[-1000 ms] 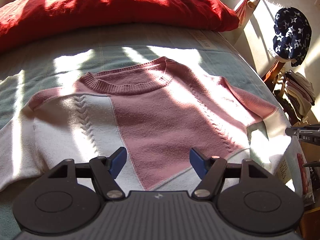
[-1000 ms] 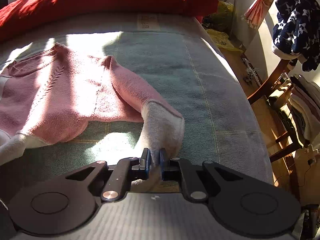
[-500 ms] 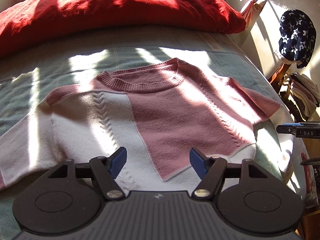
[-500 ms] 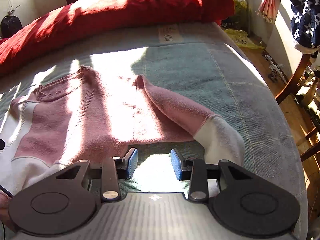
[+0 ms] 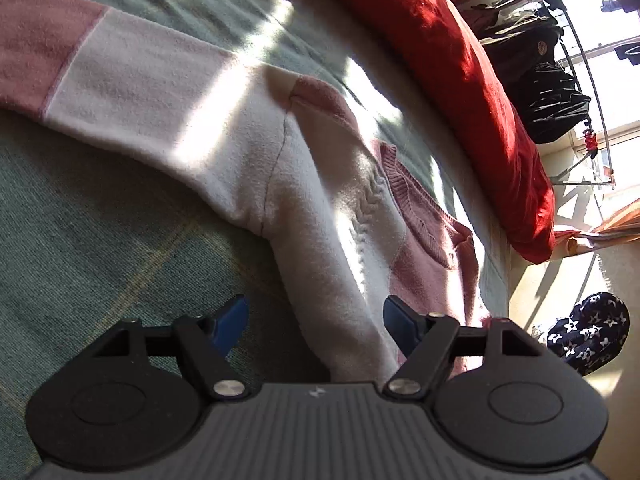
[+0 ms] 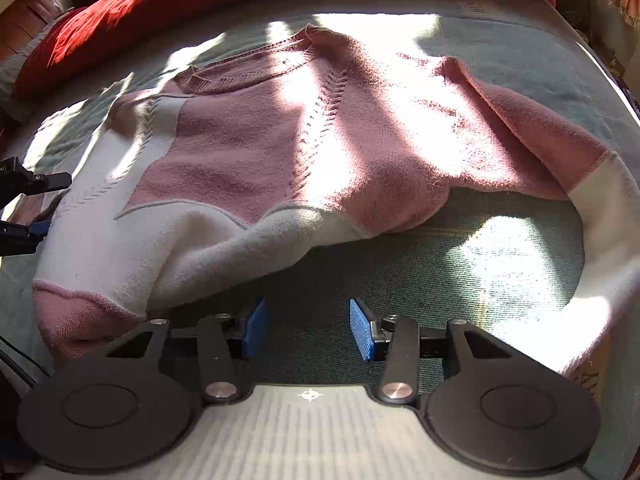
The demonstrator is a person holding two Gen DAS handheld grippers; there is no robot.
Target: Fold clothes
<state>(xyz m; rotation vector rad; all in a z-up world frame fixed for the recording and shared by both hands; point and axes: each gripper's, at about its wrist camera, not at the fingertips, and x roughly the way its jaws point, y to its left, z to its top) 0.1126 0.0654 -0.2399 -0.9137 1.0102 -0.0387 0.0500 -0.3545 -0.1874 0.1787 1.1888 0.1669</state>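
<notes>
Pink-and-white, one sweater [image 6: 256, 152] on one bed [image 6: 500, 256]; two tongs, left [image 5: 316, 320] and right [image 6: 308, 328], opening, empty.

One pink-and-white sweater [image 6: 256, 152] lies on one bed [image 6: 500, 56], and it shows two sleeves: one [image 5: 132, 80] in the left wrist view, one [image 6: 560, 148] in the right wrist view. One long red pillow [image 5: 472, 80] runs along the head of the bed. Two grippers are in view, the left gripper [image 5: 316, 320] and the right gripper [image 6: 307, 330], each with two blue pads. One dark star-patterned cloth [image 5: 588, 336] sits beyond the bed's edge, and one black bag [image 5: 540, 92] hangs by the window.
</notes>
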